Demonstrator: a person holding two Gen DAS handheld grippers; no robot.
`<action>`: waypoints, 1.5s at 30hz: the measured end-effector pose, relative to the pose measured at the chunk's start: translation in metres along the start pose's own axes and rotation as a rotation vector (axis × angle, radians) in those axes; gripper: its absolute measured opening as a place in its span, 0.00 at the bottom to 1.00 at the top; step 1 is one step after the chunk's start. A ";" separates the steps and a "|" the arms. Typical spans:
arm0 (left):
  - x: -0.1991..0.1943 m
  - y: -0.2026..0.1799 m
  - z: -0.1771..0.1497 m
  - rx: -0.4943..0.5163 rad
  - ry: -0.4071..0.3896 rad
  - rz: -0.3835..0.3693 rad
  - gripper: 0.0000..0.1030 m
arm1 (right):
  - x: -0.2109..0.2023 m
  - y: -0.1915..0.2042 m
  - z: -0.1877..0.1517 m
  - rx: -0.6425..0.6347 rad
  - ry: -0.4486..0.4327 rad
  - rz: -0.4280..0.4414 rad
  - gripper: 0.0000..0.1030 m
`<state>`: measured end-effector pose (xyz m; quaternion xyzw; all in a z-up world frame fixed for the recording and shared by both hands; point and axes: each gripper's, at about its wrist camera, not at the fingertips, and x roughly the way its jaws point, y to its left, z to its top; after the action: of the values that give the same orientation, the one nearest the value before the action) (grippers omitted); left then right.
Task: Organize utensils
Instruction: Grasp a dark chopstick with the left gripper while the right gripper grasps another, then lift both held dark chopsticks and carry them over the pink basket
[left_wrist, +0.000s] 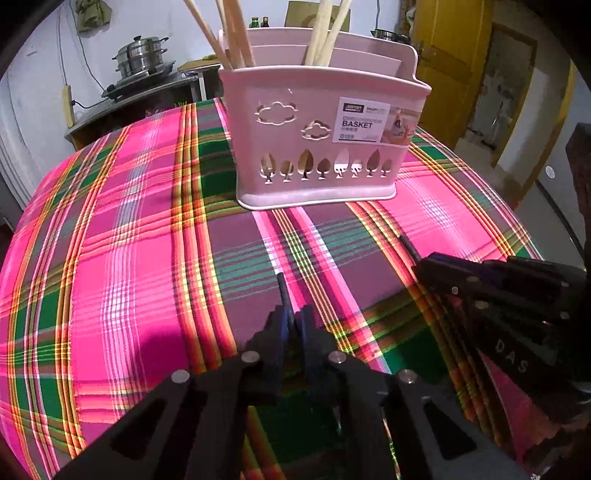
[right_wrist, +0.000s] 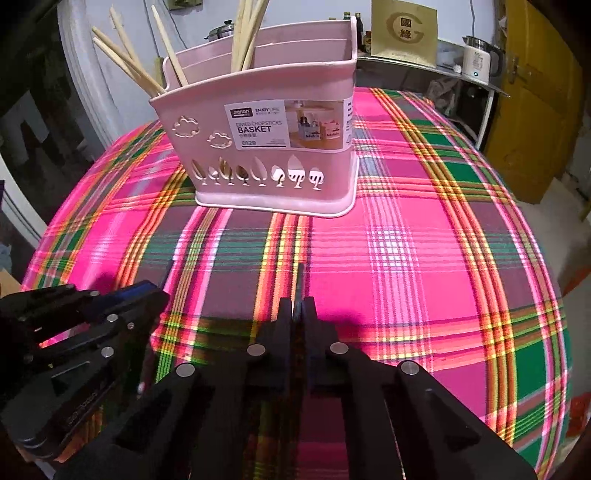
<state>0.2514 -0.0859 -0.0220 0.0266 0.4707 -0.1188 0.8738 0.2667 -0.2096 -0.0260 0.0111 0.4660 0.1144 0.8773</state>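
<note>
My left claw (left_wrist: 293, 317) is clamping a thin dark stick (left_wrist: 282, 290); the pads are squeezed together on it and its tip is poking out toward 12 o'clock over the cloth. It looks like a dark chopstick, though I can't tell for sure.

My right claw (right_wrist: 297, 308) is doing the same: jaws pinched tight on a second dark stick (right_wrist: 301, 277), tip sticking out at 12 o'clock. In the left camera the right claw is sitting at 3 o'clock, its stick pointing toward 11. In the right camera the left claw is sitting at 9 o'clock, low in the picture.

Both claws are hanging just over the plaid tablecloth (left_wrist: 129, 240), pink with green and orange stripes, which is covering the whole table.

Further out at 12 o'clock, the pink basket (left_wrist: 317, 147) is standing upright on the cloth, well apart from both claws. A label reading BASKET is stuck on its front wall, with cloud and leaf cutouts around it. Light wooden chopsticks (left_wrist: 229, 33) are leaning in its left compartment, and paler ones (left_wrist: 328, 33) are standing further right.

Beyond the table, steel pots (left_wrist: 142, 55) are stacked at 10 o'clock in the left camera. A white kettle (right_wrist: 480, 61) is sitting on a shelf at 2 o'clock in the right camera, beside a yellow door (right_wrist: 539, 92).
</note>
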 end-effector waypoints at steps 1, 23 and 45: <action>0.000 0.001 0.001 -0.003 0.004 -0.005 0.06 | -0.001 0.000 0.000 0.001 -0.002 0.004 0.04; -0.109 0.018 0.045 -0.015 -0.209 -0.050 0.05 | -0.106 0.009 0.041 -0.010 -0.241 0.093 0.04; -0.166 0.020 0.033 -0.016 -0.319 -0.073 0.05 | -0.160 0.013 0.028 -0.040 -0.340 0.106 0.04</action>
<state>0.1951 -0.0409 0.1326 -0.0167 0.3274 -0.1493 0.9329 0.2005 -0.2278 0.1217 0.0372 0.3074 0.1663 0.9362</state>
